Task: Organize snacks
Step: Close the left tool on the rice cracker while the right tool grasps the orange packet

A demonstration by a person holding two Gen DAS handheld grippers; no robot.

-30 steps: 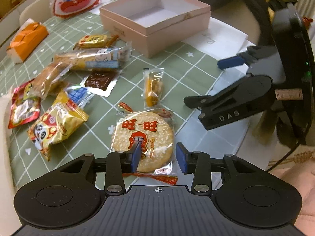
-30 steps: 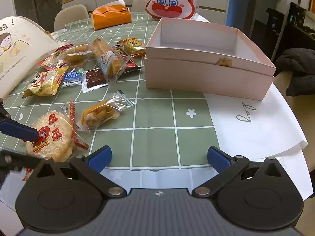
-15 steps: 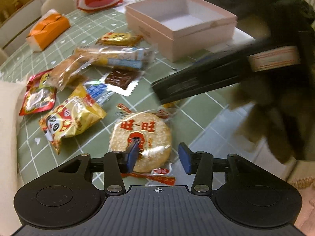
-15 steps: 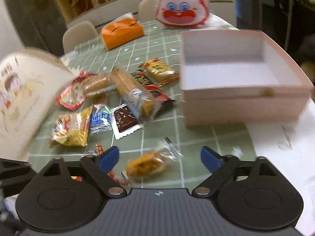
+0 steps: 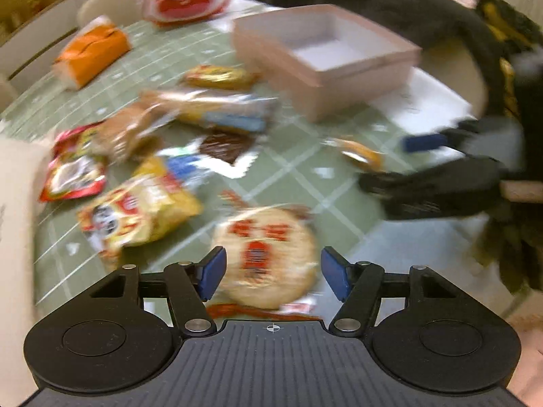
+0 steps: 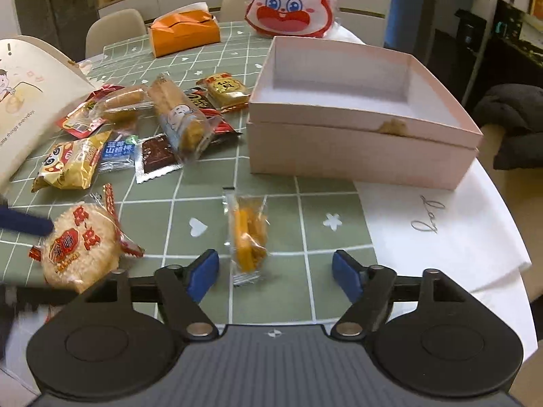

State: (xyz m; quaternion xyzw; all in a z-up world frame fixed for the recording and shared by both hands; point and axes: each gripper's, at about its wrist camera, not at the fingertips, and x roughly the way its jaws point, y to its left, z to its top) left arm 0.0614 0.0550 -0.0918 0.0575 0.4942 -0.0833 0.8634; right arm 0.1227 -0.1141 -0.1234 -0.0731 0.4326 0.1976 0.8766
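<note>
My left gripper (image 5: 270, 274) is open, its jaws on either side of a round rice cracker (image 5: 268, 254) in a clear wrapper, also seen in the right wrist view (image 6: 81, 247). My right gripper (image 6: 275, 276) is open and empty, just behind a small orange snack packet (image 6: 249, 234), which also shows in the left wrist view (image 5: 359, 154). An open, empty pink box (image 6: 356, 115) stands beyond, also seen in the left wrist view (image 5: 325, 54). Several more wrapped snacks (image 6: 135, 125) lie to its left. The left wrist view is blurred.
An orange tissue box (image 6: 185, 34) and a rabbit-faced bag (image 6: 292, 3) stand at the far side of the green checked table (image 6: 210, 210). A white paper sheet (image 6: 437, 230) lies at the right edge. A white printed bag (image 6: 30, 101) stands at the left.
My left gripper has opened wider around the rice cracker. My right gripper has swung left and closed in on the orange packet, its jaws a little narrower.
</note>
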